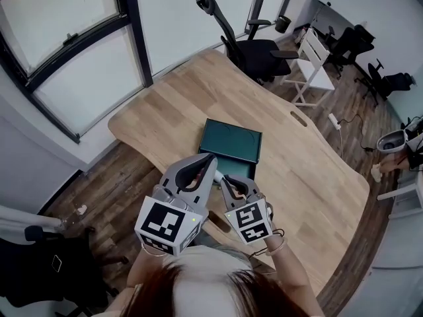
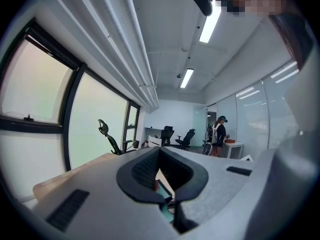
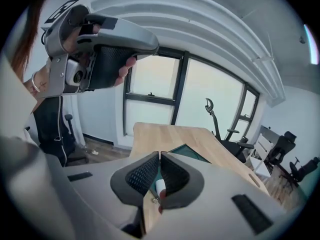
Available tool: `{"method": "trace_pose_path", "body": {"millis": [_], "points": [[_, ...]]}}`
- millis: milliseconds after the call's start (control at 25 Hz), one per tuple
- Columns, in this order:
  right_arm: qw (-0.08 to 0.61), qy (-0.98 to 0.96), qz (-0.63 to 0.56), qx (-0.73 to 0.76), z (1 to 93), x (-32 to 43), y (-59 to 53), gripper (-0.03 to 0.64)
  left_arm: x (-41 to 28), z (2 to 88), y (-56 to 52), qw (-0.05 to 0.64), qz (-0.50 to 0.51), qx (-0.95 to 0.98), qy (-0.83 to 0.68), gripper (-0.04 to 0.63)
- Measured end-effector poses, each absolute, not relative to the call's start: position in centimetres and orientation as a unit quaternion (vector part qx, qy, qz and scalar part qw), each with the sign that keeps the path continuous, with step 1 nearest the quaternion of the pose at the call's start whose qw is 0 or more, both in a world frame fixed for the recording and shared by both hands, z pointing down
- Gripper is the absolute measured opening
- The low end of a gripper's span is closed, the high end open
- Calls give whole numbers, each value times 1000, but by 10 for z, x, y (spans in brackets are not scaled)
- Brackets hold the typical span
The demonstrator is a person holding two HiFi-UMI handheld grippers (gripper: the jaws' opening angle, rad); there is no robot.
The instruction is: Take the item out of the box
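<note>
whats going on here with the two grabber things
A person stands over a wooden table with tongs in each hand. The left tongs and the right tongs are both shut with nothing in them, held side by side just short of a dark green box that lies flat on the table. Neither touches the box, so nothing has been taken out yet.

The grey plastic left gripper and the matching right gripper are held side by side close to the body. Both are pointed forward, the left one higher and tilted upward. The jaws of each are pressed together, with nothing gripped between them.
</note>
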State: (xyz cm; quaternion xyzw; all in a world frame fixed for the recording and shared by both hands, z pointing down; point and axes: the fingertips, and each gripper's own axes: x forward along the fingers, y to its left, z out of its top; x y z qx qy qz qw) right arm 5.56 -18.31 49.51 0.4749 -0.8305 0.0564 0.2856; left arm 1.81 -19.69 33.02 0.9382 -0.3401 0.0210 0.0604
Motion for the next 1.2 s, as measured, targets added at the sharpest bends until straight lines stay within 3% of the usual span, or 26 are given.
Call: {"method": "trace_pose_path", "body": {"millis": [400, 640, 800, 1200], "points": [[353, -828, 77, 429, 547, 60, -201, 28, 27, 352, -210, 94, 39, 937, -334, 8], [387, -822, 90, 408, 581, 65, -210, 64, 30, 369, -216, 108, 57, 933, -338, 8], [394, -824, 104, 393, 599, 64, -214, 108, 30, 376, -223, 114, 64, 930, -342, 8], [406, -819, 162, 371, 637, 70, -227, 124, 37, 391, -233, 130, 83, 929, -336, 8]]}}
